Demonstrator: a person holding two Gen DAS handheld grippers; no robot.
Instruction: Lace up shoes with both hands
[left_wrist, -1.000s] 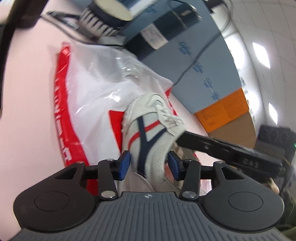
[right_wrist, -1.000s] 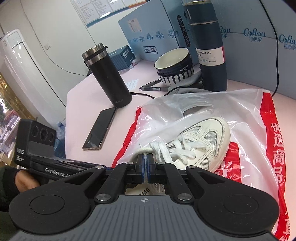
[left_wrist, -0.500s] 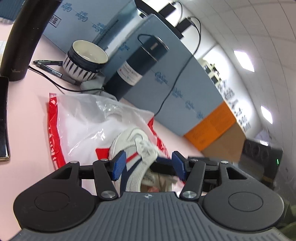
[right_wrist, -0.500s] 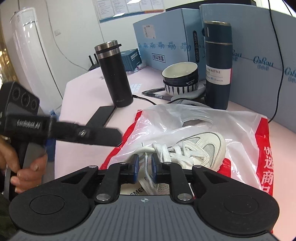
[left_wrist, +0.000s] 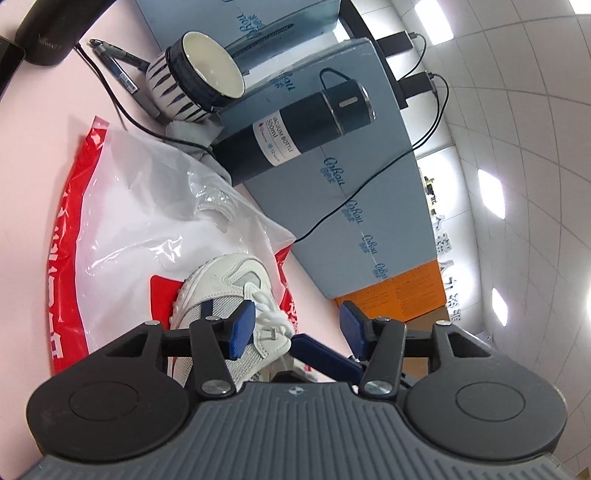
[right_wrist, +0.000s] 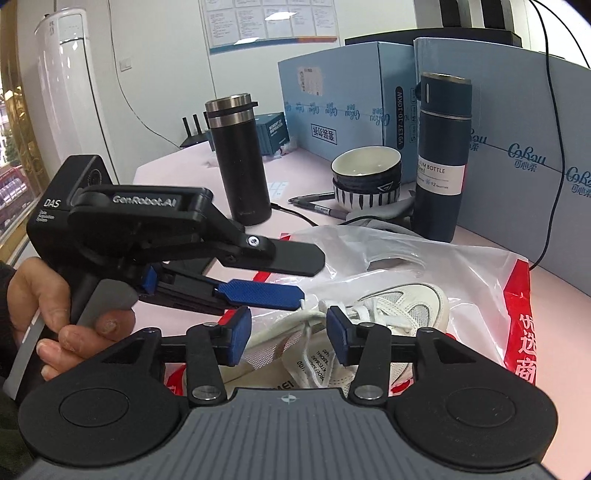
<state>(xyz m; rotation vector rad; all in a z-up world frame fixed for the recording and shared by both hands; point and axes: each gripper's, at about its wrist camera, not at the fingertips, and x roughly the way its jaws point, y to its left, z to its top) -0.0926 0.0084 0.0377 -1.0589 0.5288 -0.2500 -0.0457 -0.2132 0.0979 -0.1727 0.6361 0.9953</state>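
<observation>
Right gripper (right_wrist: 290, 332): jaws parted and opening; white laces (right_wrist: 314, 319) run between the pads, unpinched.
Left gripper (left_wrist: 297, 328): jaws apart, closing; laces and shoe tongue just inside the left pad, nothing clamped.
Shoe (right_wrist: 399, 306): white sneaker lying on a red-and-clear plastic bag (right_wrist: 480, 280), toe pointing away from both grippers.
Surround: pink tabletop (left_wrist: 37, 155); striped bowl (right_wrist: 365, 181), navy vacuum bottle (right_wrist: 441, 162) behind the bag.

A white mesh shoe (right_wrist: 399, 314) with loose white laces (right_wrist: 314, 321) lies on its side, centre-right of the frame.
</observation>
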